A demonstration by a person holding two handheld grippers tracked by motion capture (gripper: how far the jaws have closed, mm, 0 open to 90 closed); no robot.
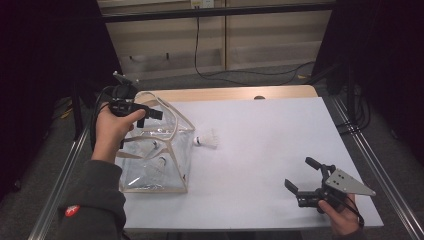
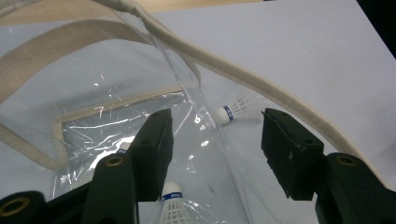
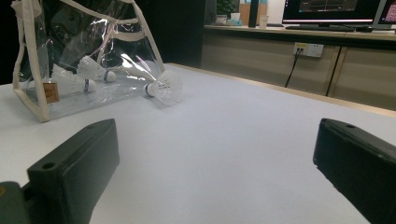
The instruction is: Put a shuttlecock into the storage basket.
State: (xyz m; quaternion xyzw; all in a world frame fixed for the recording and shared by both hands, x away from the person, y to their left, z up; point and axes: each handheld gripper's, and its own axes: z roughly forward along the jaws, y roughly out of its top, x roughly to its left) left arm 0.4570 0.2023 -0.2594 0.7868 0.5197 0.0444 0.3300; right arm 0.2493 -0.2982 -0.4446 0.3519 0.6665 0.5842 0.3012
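A clear plastic bag with beige trim (image 1: 155, 190) stands at the table's left, holding two white shuttlecocks (image 1: 161, 163). A third shuttlecock (image 1: 209, 140) lies on the white table just right of the bag. My left gripper (image 1: 150, 117) hovers over the bag's top. In the left gripper view its jaws stand apart (image 2: 215, 128), open, and the bag's clear wall and trim (image 2: 243, 74) pass between them unpressed. A shuttlecock inside (image 2: 173, 207) and the loose one (image 2: 238, 108) lie below. My right gripper (image 1: 298, 172) rests open near the front right, aimed at the bag (image 3: 30, 60) and the loose shuttlecock (image 3: 164, 87).
A white sheet (image 1: 270, 135) covers the wooden table (image 1: 225, 93). Metal rails (image 1: 372, 165) run along both sides. A black cable (image 1: 235, 75) lies on the floor behind. Monitors (image 3: 336, 7) and a wall socket (image 3: 308, 48) stand beyond the table's far edge.
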